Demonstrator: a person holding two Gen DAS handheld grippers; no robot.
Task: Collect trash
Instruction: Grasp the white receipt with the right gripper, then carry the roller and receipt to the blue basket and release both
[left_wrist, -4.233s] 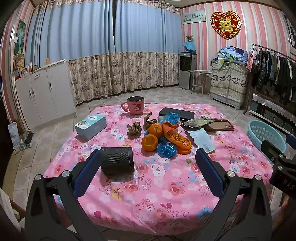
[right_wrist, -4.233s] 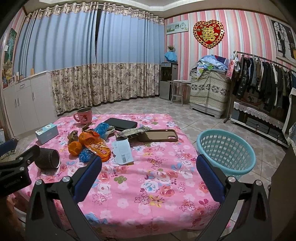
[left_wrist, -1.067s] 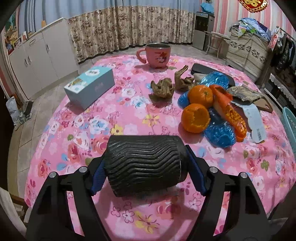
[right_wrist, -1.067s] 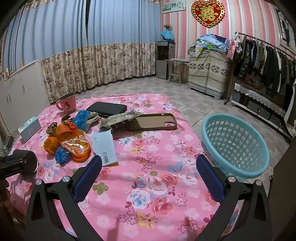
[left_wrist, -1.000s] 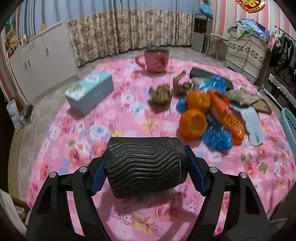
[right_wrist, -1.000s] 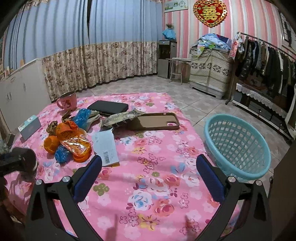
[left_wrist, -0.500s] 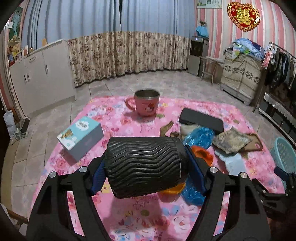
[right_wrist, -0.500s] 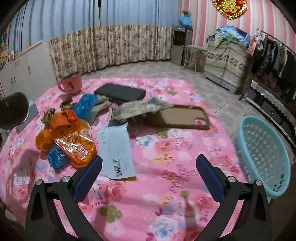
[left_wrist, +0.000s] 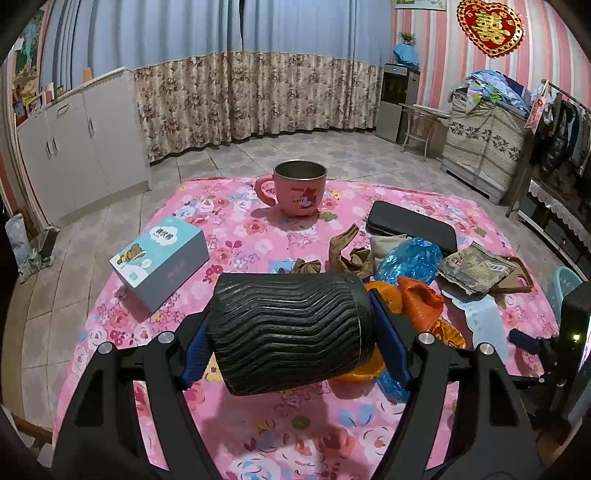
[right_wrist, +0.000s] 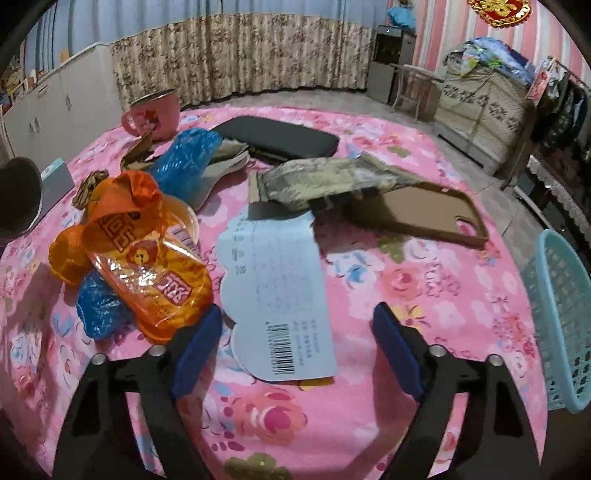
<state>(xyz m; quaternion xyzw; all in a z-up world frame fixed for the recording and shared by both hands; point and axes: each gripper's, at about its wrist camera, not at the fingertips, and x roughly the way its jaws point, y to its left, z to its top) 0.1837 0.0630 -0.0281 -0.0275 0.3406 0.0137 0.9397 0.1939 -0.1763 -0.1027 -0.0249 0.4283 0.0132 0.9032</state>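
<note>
1. The left gripper (left_wrist: 291, 334) has its blue-padded fingers (left_wrist: 388, 325) closed on the two ends of a black ribbed cylinder (left_wrist: 288, 328), held on its side above the pink floral tabletop (left_wrist: 236, 218).
2. The right gripper (right_wrist: 295, 343) has its fingers (right_wrist: 197, 341) spread wide and holds nothing; a white paper label (right_wrist: 277, 288) with a barcode lies flat on the tabletop between and just ahead of them.
3. Just left of the right gripper's left finger lies an orange plastic wrapper (right_wrist: 147, 254), over a crumpled blue plastic bag (right_wrist: 98, 301).
4. Ahead of the right fingers, a crumpled printed packet (right_wrist: 332, 177) rests partly over a brown phone case (right_wrist: 432, 214); a teal basket (right_wrist: 565, 314) stands off the tabletop's right edge.
5. Only the left view shows clearly the light blue box (left_wrist: 160, 258) left of the fingers; the cylinder hides much of the trash pile there.
6. Both views show the pink mug (left_wrist: 295, 192) and a black flat case (left_wrist: 410, 227) at the far side.
</note>
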